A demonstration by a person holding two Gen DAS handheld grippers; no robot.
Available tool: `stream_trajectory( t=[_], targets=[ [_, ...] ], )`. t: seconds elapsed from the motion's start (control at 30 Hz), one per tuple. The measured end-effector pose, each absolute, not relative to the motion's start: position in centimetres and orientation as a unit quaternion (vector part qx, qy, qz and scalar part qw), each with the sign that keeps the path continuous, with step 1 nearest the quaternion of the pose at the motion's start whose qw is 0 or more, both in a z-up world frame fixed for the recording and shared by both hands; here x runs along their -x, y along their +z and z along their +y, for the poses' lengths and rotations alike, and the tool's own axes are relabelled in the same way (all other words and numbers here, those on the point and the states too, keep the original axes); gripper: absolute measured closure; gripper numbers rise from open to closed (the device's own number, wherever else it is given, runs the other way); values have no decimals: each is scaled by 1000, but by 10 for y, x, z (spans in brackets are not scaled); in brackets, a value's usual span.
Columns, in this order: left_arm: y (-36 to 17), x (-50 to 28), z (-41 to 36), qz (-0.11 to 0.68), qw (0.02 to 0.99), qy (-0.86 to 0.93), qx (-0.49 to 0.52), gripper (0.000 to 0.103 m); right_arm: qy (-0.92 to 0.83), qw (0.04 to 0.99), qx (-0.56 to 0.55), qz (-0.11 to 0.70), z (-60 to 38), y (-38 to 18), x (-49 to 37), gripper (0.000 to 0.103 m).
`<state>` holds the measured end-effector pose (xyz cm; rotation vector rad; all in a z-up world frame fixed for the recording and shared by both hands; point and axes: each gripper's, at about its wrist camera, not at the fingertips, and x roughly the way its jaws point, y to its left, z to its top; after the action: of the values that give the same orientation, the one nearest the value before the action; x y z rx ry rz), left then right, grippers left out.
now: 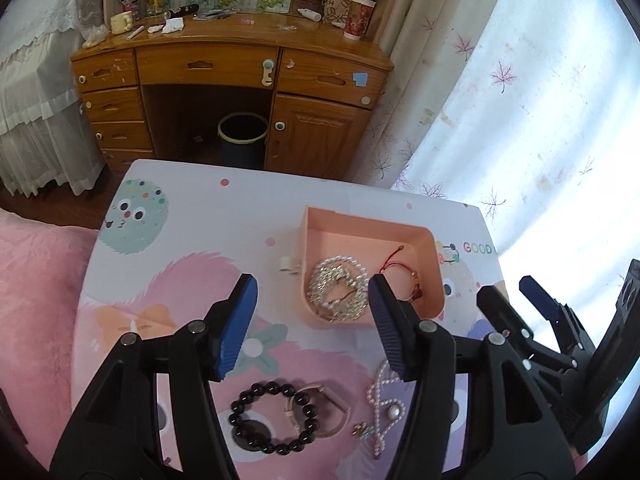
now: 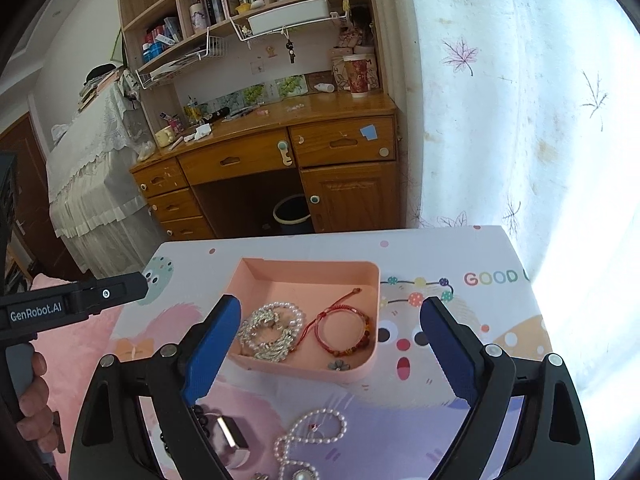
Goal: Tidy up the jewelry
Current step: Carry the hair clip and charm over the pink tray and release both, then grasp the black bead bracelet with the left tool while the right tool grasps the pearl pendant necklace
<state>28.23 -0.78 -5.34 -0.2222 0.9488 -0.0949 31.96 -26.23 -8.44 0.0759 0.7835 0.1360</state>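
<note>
Roughly half done: pink tray (image 2: pixel 308 280) at tabletop centre holds silver chain (image 2: pixel 270 330) and red bracelet (image 2: pixel 344 330); black bead bracelet (image 1: pixel 272 416), pearl necklace (image 2: pixel 312 436) wait nearer. Left claw (image 1: pixel 312 320), right claw (image 2: pixel 332 344) both agape, empty.

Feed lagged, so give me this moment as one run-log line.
left gripper: open, empty | right gripper: open, empty | tray: silver chain, red bracelet | table: black beads, pearls, bangle

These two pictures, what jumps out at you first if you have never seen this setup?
A pink tray on the cartoon-printed table holds a silver-and-pearl bracelet beside a red cord bracelet. Nearer, outside it, lie a black bead bracelet and a pearl necklace, framed by the open left gripper.
</note>
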Motion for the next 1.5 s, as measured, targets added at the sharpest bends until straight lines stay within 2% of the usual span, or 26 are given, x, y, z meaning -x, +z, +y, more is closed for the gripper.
stream_trajectory(
  t=[0.2,0.57,0.8,1.03,1.2,1.5],
  targets=[
    [-69,-248,21,484,868,-43,99,44,49,908,-53,413,-248,-88,-289,11],
    [-113,-183,59,555,826,-89,38,41,-16,845,-131,518,-233,-134,-201,11],
    [-139,-168,45,588,789,-176,-20,37,-67,823,-134,548,-214,-168,-146,11],
    [-155,-164,15,566,778,-259,-84,35,-84,837,-85,535,-188,-193,-115,11],
    [-165,-155,-8,528,776,-317,-139,35,-71,856,-56,510,-170,-204,-110,19],
    [-189,-157,-30,498,778,-340,-175,37,-55,872,-1,486,-161,-227,-129,33]
  ],
)
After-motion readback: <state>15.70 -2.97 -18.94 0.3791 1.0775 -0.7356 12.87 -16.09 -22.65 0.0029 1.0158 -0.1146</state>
